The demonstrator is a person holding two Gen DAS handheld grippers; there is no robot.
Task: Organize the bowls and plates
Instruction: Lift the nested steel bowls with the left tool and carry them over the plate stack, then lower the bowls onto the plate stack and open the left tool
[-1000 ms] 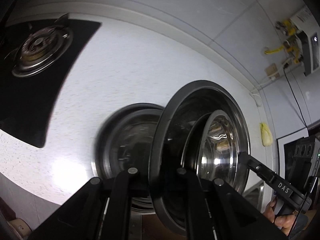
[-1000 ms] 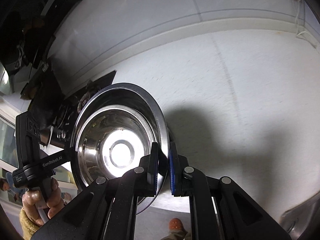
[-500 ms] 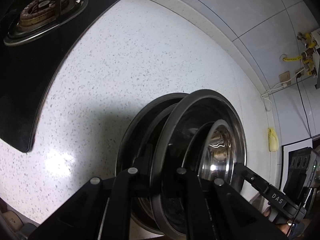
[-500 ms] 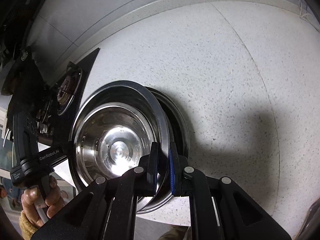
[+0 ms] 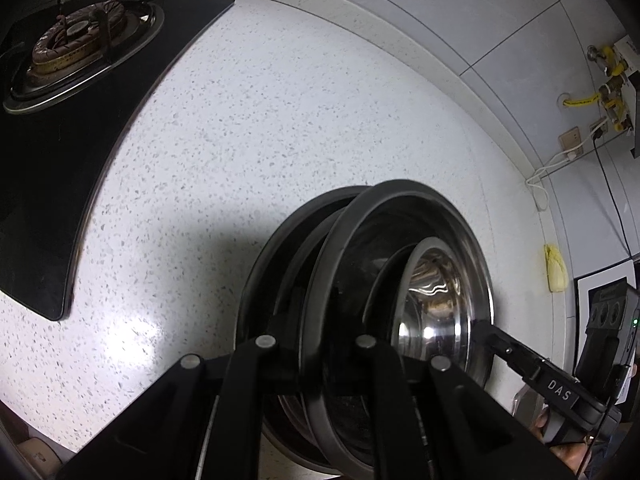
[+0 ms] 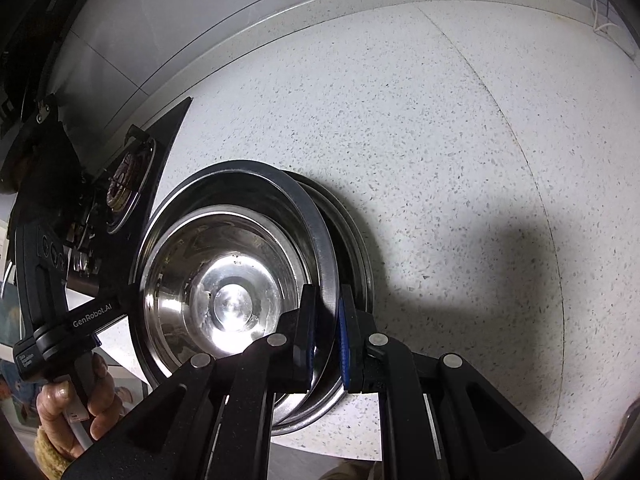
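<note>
Bowl rim pinched, open countertop rightward

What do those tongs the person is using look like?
Both tongs are matte black with silver rivets. The right tongs have blue pads, and "DAS" is printed on them. The left tongs carry "GenRobot.AI" lettering; a yellow knitted cuff shows below them.

3 nested steel dishes, 2 grippers, 1 gas burner, 1 speckled countertop
</note>
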